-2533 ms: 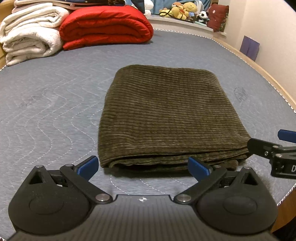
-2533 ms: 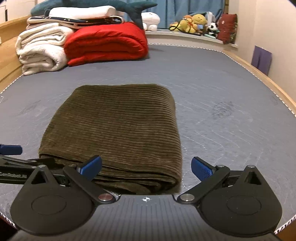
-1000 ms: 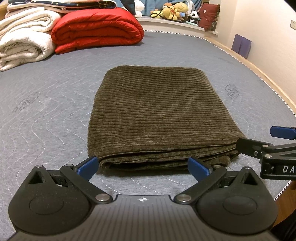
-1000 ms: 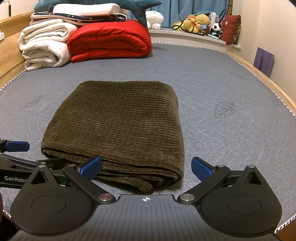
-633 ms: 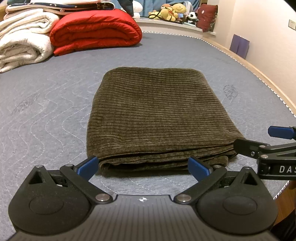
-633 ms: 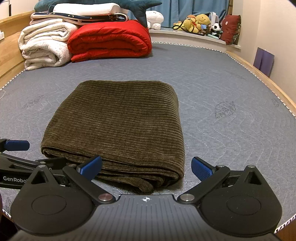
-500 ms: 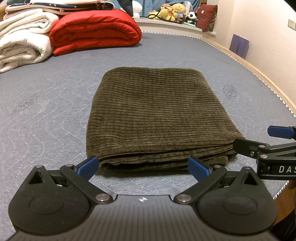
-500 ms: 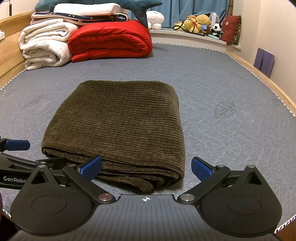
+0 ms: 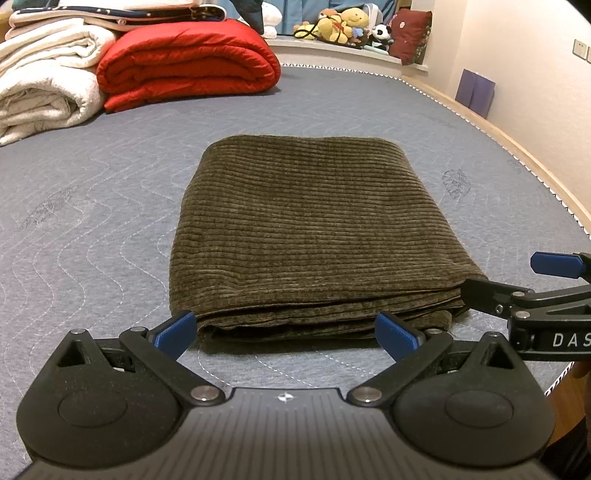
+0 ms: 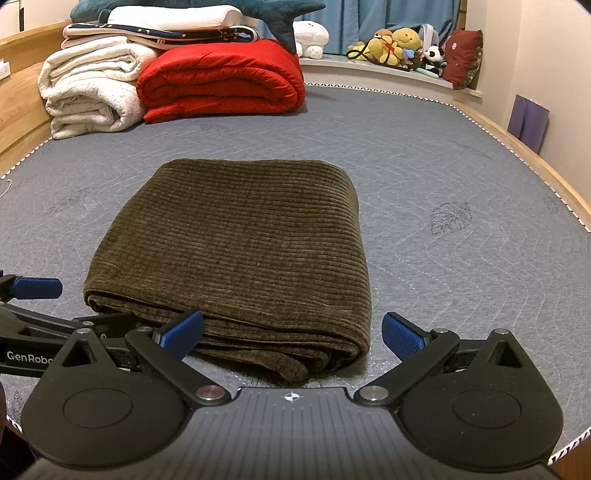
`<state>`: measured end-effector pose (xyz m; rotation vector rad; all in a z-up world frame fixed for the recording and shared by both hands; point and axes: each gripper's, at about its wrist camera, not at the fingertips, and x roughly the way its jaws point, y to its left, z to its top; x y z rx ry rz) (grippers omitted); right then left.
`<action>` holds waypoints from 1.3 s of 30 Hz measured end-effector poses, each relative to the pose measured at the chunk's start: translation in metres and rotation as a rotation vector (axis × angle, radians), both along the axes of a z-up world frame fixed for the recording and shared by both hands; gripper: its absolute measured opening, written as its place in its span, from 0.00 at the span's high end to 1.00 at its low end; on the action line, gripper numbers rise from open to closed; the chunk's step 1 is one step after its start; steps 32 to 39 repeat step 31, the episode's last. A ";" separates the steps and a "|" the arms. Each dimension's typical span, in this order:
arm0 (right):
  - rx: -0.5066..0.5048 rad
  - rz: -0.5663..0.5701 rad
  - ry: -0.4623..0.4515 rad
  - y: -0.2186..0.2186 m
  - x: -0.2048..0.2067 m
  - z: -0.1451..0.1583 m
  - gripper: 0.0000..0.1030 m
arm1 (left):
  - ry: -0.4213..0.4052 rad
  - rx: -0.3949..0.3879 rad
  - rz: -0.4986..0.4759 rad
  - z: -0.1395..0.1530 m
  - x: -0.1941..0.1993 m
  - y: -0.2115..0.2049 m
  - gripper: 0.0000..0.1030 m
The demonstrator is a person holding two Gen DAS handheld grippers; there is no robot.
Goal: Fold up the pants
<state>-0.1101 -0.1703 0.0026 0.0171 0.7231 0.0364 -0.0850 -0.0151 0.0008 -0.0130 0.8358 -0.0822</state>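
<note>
We found pants (image 9: 310, 236) folded, flat on bed (image 9: 92, 229). Left hand-held gripper (image 9: 286, 330) and right hand-held gripper (image 10: 291, 334) both spread wide, empty, near front edge.

You are in a bedroom in a home. You are working on a big bed (image 10: 424, 162) with a grey quilted top and a wood frame (image 10: 22, 122) around it. At the far end sit a rolled red blanket (image 10: 221, 81) and a folded white blanket (image 10: 92, 92), with more bedding stacked on top. Soft toys (image 10: 395, 46) and a dark red pillow (image 10: 463, 57) line a ledge under blue curtains (image 10: 369, 18). A light switch (image 9: 581, 50) is on the plain wall.
</note>
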 end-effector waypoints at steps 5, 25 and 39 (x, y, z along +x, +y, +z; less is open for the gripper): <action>0.000 -0.001 0.001 0.000 0.000 0.000 0.01 | -0.001 -0.001 -0.001 0.000 0.000 0.000 0.00; 0.001 -0.002 0.002 0.000 0.000 0.000 0.01 | -0.004 0.000 -0.003 0.002 0.000 0.000 0.00; 0.002 0.000 0.004 0.001 0.000 -0.001 0.01 | -0.003 0.003 -0.006 0.002 0.000 0.000 0.00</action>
